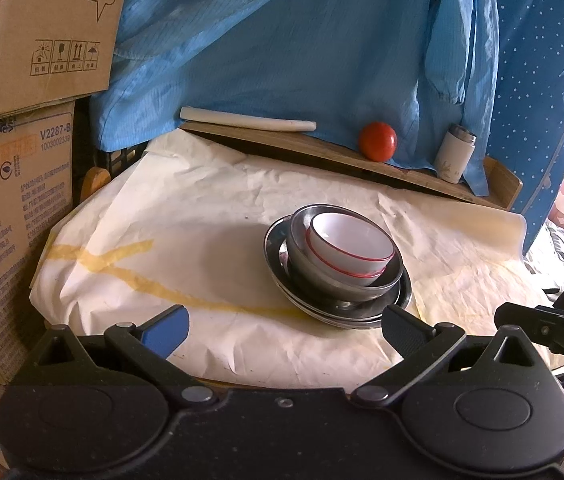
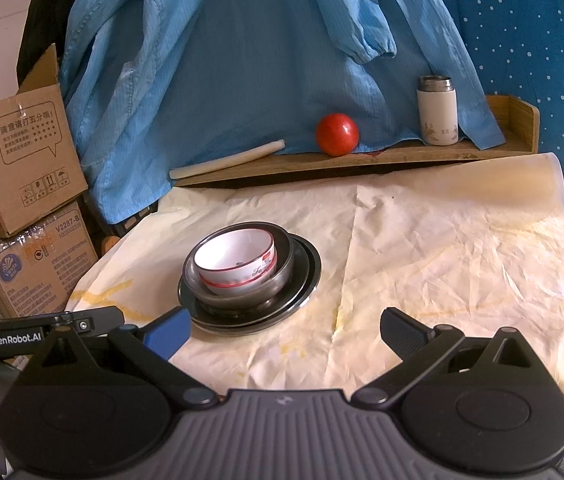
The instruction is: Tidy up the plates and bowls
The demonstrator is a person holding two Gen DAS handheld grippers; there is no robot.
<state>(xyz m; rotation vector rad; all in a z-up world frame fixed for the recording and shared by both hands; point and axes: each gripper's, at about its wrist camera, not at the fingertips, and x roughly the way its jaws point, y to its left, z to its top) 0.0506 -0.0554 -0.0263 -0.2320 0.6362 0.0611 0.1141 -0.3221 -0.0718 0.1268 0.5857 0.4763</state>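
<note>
One stack of dishes stands on the paper-covered table (image 1: 202,216). White bowls with red rims (image 1: 351,246) sit nested inside a steel bowl (image 1: 321,268), which sits on steel plates (image 1: 361,310). The same stack shows in the right wrist view: white bowl (image 2: 234,254), steel bowl (image 2: 282,268), steel plates (image 2: 305,280). My left gripper (image 1: 283,330) is open and empty, just in front of the stack. My right gripper (image 2: 285,332) is open and empty, in front and to the right of the stack.
A wooden shelf (image 2: 401,156) at the table's back holds a red tomato (image 2: 337,134), a white thermos (image 2: 436,111) and a white rolled stick (image 2: 228,159). Blue cloth (image 2: 262,60) hangs behind. Cardboard boxes (image 1: 10,200) stand at the left.
</note>
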